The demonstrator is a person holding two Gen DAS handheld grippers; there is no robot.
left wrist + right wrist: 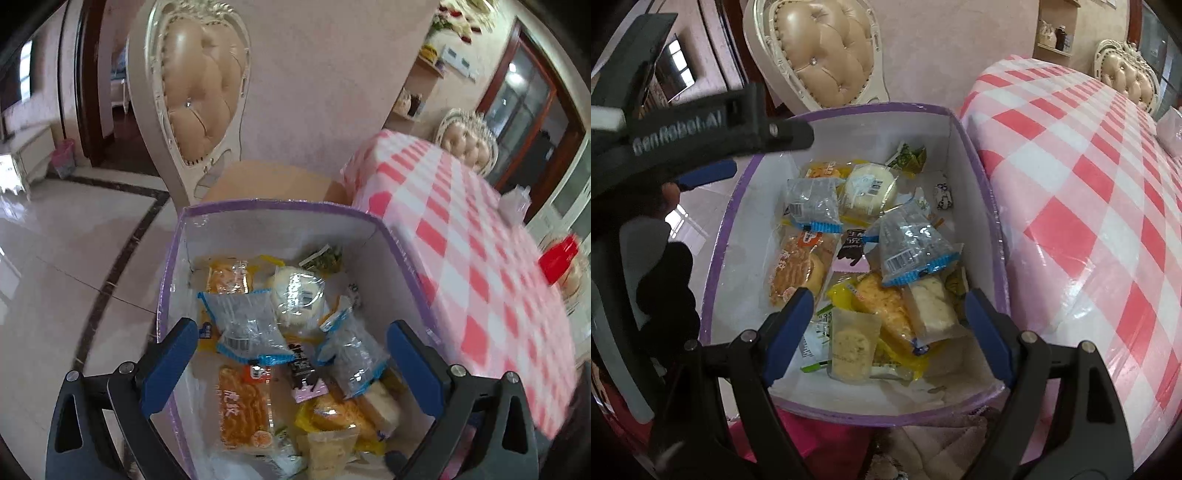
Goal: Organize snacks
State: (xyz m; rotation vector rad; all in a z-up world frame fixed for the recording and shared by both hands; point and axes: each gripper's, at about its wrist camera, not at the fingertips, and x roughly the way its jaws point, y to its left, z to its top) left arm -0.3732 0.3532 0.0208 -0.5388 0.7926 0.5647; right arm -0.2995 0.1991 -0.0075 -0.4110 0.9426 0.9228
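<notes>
Hovering over the purple-rimmed box [979,192], the left gripper [291,354] and right gripper [886,328] both hang empty, jaws spread wide, the wrapped snacks [908,251] piled directly beneath them, probably freshly dropped there for tidy storage
</notes>
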